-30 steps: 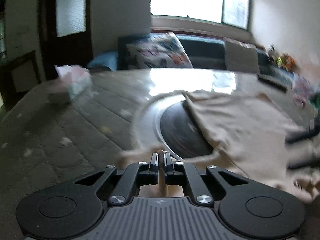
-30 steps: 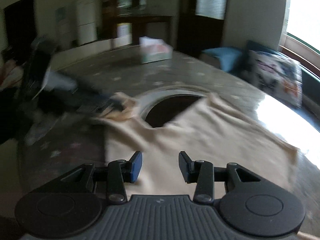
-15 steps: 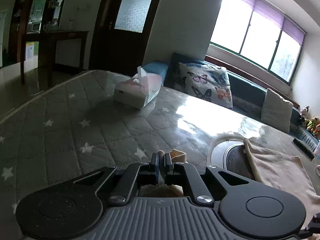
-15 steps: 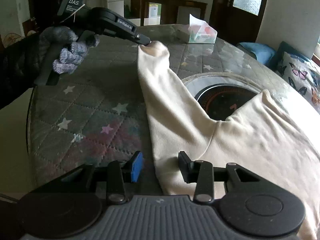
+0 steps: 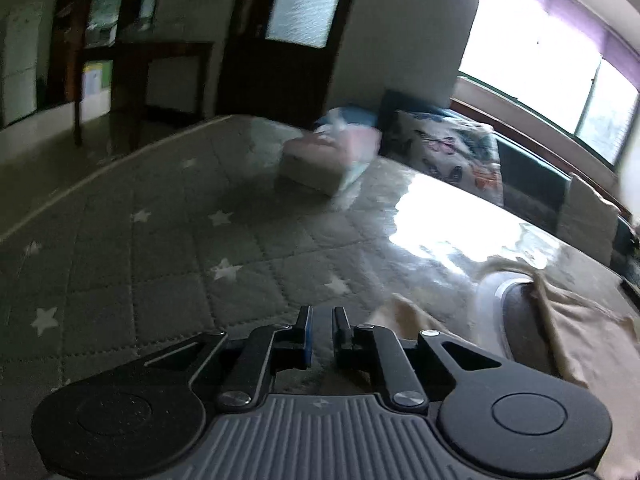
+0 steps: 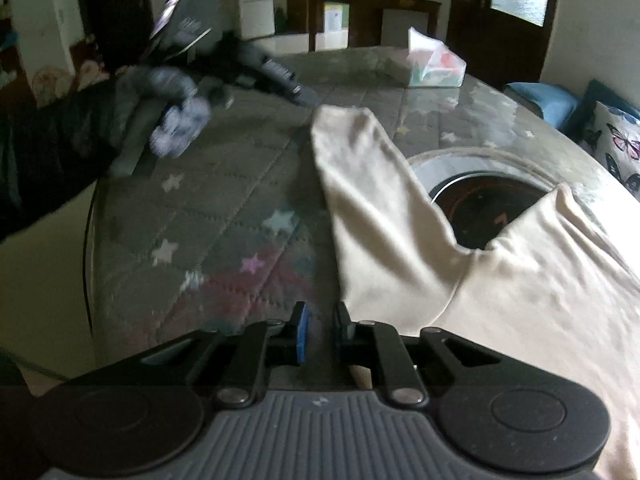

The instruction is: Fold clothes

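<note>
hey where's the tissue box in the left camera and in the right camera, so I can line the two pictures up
Left wrist: tissue box at upper centre, far across the star-quilted table, blurred.
Right wrist: tissue box at upper right of centre, at the table's far edge.
Shared landmark: the round burner, partly covered by the cream shirt in both views.

Both grippers [image 5: 321, 322] [image 6: 320, 318] — seemingly ajar, empty.

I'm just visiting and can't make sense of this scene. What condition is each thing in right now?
Left tongs: slightly open, holding nothing.
Right tongs: slightly open, empty, at the garment's edge.
Cream garment: lying flat, one sleeve stretched out across the table.
Tissue box: tissue sticking up from the top.
Round inset: partly covered by the garment.
</note>
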Motion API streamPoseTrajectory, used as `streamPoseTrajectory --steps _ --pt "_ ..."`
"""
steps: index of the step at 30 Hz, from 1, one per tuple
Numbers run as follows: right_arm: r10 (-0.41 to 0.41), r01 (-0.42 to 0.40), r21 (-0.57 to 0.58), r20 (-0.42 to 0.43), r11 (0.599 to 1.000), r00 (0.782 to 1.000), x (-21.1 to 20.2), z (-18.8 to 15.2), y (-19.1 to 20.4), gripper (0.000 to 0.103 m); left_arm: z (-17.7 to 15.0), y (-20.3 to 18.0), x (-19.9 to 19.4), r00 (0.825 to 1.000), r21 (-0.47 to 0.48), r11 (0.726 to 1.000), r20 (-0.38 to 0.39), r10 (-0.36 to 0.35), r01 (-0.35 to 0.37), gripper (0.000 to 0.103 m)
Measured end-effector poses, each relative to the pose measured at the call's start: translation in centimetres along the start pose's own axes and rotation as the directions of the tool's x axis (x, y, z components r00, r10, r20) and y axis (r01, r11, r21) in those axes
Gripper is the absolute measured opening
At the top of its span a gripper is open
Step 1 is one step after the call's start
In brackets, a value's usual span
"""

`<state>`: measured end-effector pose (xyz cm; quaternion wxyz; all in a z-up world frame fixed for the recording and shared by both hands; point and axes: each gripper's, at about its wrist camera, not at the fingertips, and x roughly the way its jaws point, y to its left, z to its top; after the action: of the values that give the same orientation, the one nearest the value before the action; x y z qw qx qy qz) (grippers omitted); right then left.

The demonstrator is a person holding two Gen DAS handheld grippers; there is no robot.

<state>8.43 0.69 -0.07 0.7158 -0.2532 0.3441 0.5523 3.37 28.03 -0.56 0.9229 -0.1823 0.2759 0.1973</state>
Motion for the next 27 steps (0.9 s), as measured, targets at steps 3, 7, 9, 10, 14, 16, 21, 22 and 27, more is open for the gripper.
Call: streamPoseTrajectory --steps 3,7,9,10,14,16,21,22,27 --pt "-0.043 0.041 0.061 0.034 0.997 0.999 -0.2 0.8 -1.6 0.016 -0.5 -2.2 -0.1 0.996 0.078 0.993 -0.025 -0.082 0.083 0.012" --pt "-0.119 0.116 0.140 0.018 0.983 0.993 0.7 1.1 -3.7 0.020 -0.9 -4.3 0.9 0.991 0.153 0.981 -0.070 -0.112 0.122 0.012" --pt "-0.137 0.134 0.160 0.006 0.978 0.991 1.4 0.9 -4.4 0.023 -0.8 -4.2 1.6 0.995 0.157 0.984 -0.068 -0.079 0.089 0.012" --pt "-0.133 0.131 0.174 -0.001 0.976 0.991 1.7 0.8 -4.7 0.024 -0.7 -4.2 2.0 0.996 0.160 0.984 -0.068 -0.063 0.073 0.012" --pt "-0.089 0.085 0.171 0.015 0.982 0.996 1.7 0.8 -4.7 0.029 -0.5 -4.0 3.4 0.998 0.168 0.986 -0.065 0.003 0.008 0.011" --pt "-0.078 0.072 0.159 0.034 0.985 0.996 1.4 1.0 -4.6 0.037 -0.4 -3.5 3.2 0.998 0.159 0.987 -0.058 0.026 -0.017 0.012" --pt "-0.167 0.149 0.242 0.055 0.959 0.984 1.2 1.3 -7.5 0.049 -0.6 -2.5 2.3 0.997 0.135 0.989 -0.041 0.059 -0.053 0.012" --pt "-0.169 0.150 0.260 0.054 0.954 0.984 1.5 1.4 -8.1 0.050 -0.6 -2.4 2.1 0.997 0.127 0.990 -0.039 0.064 -0.058 0.013" --pt "-0.133 0.115 0.281 0.047 0.953 0.990 3.7 2.0 -9.2 0.060 -1.0 -2.0 0.6 0.996 0.070 0.994 -0.032 0.087 -0.085 0.038"
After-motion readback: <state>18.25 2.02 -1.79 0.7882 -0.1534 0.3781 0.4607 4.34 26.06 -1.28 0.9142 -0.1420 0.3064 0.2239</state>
